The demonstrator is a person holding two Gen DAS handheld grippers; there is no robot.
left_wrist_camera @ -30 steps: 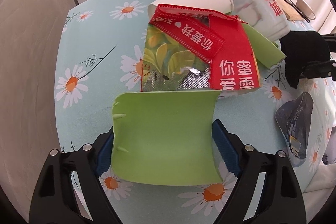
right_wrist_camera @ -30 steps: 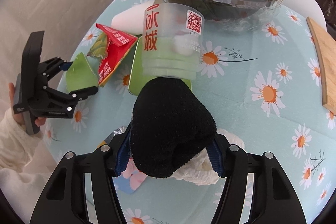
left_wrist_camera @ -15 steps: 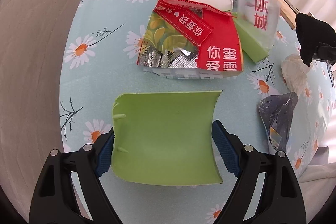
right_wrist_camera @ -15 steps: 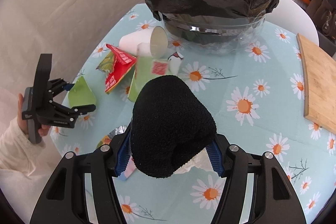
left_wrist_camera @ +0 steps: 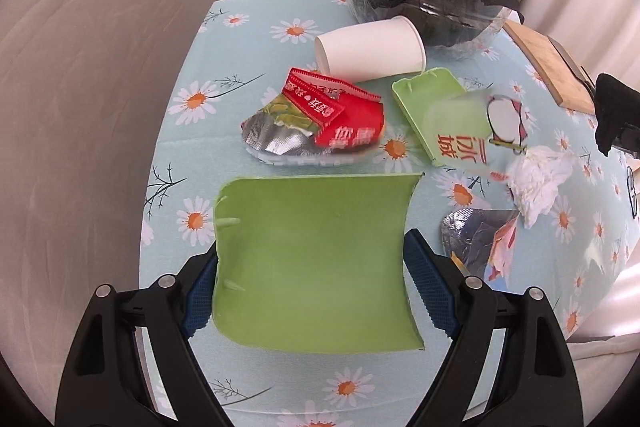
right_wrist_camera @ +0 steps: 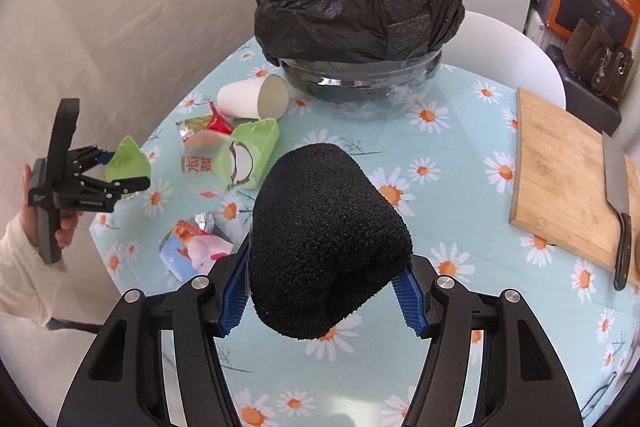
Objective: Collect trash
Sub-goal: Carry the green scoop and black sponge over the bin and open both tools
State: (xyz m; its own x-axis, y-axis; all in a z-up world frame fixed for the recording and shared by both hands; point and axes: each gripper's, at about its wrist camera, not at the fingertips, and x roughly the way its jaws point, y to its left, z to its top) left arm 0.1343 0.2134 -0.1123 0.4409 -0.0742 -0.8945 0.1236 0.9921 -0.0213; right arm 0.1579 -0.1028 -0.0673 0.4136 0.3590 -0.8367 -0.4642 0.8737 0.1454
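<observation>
Clear cup (left_wrist_camera: 460, 131) w/ red 冰城, red wrapper (left_wrist_camera: 340, 115) text blurred, maybe 蜜雪

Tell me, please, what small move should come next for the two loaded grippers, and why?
Probably carry both toward the bin. The left gripper grips a green foam piece, the right gripper a black sponge; both are off the table, and the black-lined bin stands open beyond the remaining litter.
</observation>
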